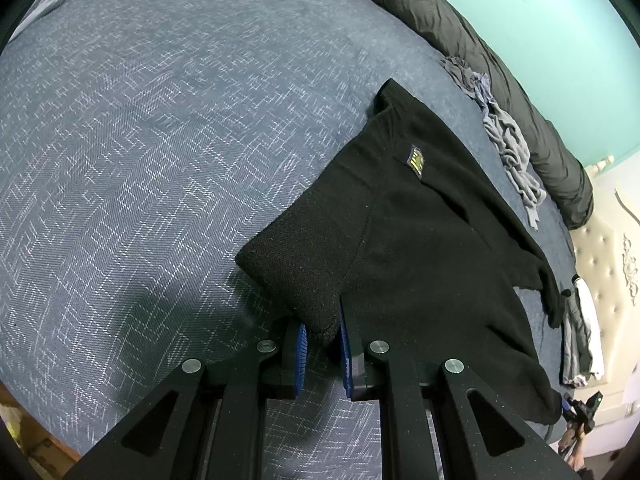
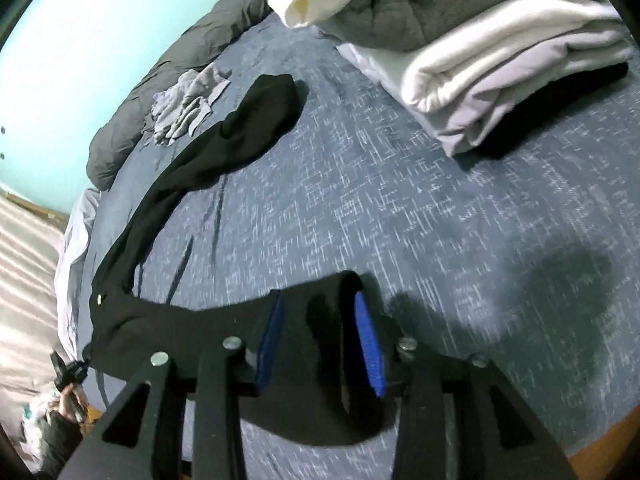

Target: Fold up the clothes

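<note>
I keep left tool (image 1: 322, 334) clamped on black garment (image 1: 420, 248) corner, pinning hem flat on bed (image 1: 160, 140). Right tool (image 2: 320, 332) pads parted, cloth loose between; I judge corner released to lie. Folded stack (image 2: 500, 60) waits aside.

Home bedroom: bed (image 1: 160, 140), folded laundry (image 2: 500, 60).

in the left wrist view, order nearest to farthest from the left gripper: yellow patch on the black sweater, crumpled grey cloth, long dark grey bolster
1. Yellow patch on the black sweater, just ahead, right of centre.
2. Crumpled grey cloth, beyond the sweater's far edge.
3. Long dark grey bolster, along the turquoise wall.
</note>
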Action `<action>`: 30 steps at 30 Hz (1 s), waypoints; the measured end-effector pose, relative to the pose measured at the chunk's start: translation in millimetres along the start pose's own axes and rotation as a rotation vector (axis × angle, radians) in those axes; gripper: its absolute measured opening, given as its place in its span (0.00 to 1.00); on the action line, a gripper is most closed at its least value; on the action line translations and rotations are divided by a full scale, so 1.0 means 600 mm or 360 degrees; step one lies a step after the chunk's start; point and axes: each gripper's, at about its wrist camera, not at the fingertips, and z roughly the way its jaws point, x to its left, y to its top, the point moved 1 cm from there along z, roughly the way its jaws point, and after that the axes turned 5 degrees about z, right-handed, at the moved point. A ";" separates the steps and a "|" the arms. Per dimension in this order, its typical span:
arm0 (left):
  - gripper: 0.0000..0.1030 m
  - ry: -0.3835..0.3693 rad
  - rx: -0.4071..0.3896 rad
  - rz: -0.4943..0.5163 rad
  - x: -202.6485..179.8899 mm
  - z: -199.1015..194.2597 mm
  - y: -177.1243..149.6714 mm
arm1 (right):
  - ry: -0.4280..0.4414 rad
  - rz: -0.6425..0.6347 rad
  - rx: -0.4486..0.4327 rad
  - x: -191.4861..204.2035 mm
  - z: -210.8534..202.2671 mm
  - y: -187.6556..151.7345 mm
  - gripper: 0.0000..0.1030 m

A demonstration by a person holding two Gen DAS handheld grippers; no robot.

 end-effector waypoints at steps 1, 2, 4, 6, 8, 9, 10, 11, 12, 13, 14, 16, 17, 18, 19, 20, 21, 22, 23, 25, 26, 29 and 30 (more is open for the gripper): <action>0.14 0.0001 0.0001 0.0001 0.000 0.000 0.001 | -0.0005 0.0014 0.0013 0.002 0.006 0.006 0.36; 0.14 0.0002 0.0002 0.0002 0.001 0.000 0.001 | -0.0018 0.0024 0.0030 0.003 0.012 0.008 0.36; 0.14 0.0005 0.0002 0.0000 0.000 0.000 0.001 | -0.0044 0.0042 0.0066 0.005 0.026 0.012 0.36; 0.14 0.0007 0.0001 0.0000 -0.001 -0.001 0.000 | -0.0070 0.0061 0.0101 0.007 0.039 0.016 0.36; 0.14 0.0008 0.0001 0.0002 -0.002 -0.001 0.000 | -0.0097 0.0058 0.0131 0.009 0.050 0.017 0.24; 0.14 0.0009 0.0001 0.0001 -0.002 -0.001 -0.001 | -0.0110 0.0048 0.0141 0.011 0.054 0.016 0.20; 0.14 0.0009 0.0002 0.0001 -0.001 0.000 -0.001 | -0.0113 0.0039 0.0131 0.011 0.052 0.015 0.16; 0.14 0.0010 0.0003 0.0000 -0.001 0.000 -0.001 | -0.0115 0.0030 0.0120 0.012 0.051 0.015 0.11; 0.14 0.0011 0.0003 0.0001 -0.001 0.000 -0.001 | -0.0117 0.0021 0.0108 0.012 0.049 0.015 0.09; 0.14 0.0012 0.0003 0.0001 -0.002 0.000 -0.001 | -0.0112 0.0015 0.0085 0.014 0.044 0.016 0.07; 0.14 0.0013 0.0003 0.0002 -0.002 0.000 0.000 | -0.0107 0.0009 0.0063 0.015 0.038 0.016 0.05; 0.14 0.0014 0.0002 0.0002 -0.003 0.001 0.000 | -0.0095 -0.0016 0.0017 0.021 0.025 0.021 0.04; 0.14 0.0014 0.0002 0.0002 -0.003 0.002 0.000 | -0.0089 -0.0033 -0.0005 0.025 0.017 0.024 0.04; 0.14 0.0014 0.0002 0.0001 -0.003 0.002 0.000 | -0.0082 -0.0049 -0.0029 0.030 0.010 0.027 0.04; 0.14 0.0014 0.0002 0.0000 -0.002 0.002 0.000 | -0.0069 -0.0063 -0.0055 0.036 0.000 0.032 0.04; 0.14 0.0014 0.0002 0.0000 -0.002 0.002 0.000 | -0.0050 -0.0080 -0.0088 0.044 -0.012 0.037 0.04; 0.14 0.0014 0.0002 0.0000 -0.003 0.002 0.000 | -0.0033 -0.0095 -0.0114 0.052 -0.020 0.041 0.04; 0.14 0.0014 0.0001 0.0000 -0.003 0.002 0.000 | -0.0014 -0.0113 -0.0144 0.060 -0.030 0.047 0.04; 0.14 0.0013 0.0001 -0.0001 -0.003 0.001 0.000 | 0.0006 -0.0129 -0.0175 0.068 -0.040 0.052 0.03; 0.14 0.0011 0.0001 0.0000 -0.003 0.001 0.000 | 0.0061 -0.0145 -0.0252 0.081 -0.060 0.059 0.03; 0.14 0.0009 0.0001 0.0000 -0.003 0.001 0.000 | 0.0089 -0.0153 -0.0291 0.087 -0.071 0.063 0.03; 0.14 0.0005 -0.0002 -0.0003 -0.002 0.000 0.000 | 0.0161 -0.0190 -0.0384 0.098 -0.095 0.064 0.03; 0.14 0.0002 -0.0003 -0.0005 -0.002 -0.001 -0.001 | 0.0163 -0.0203 -0.0385 0.098 -0.097 0.059 0.03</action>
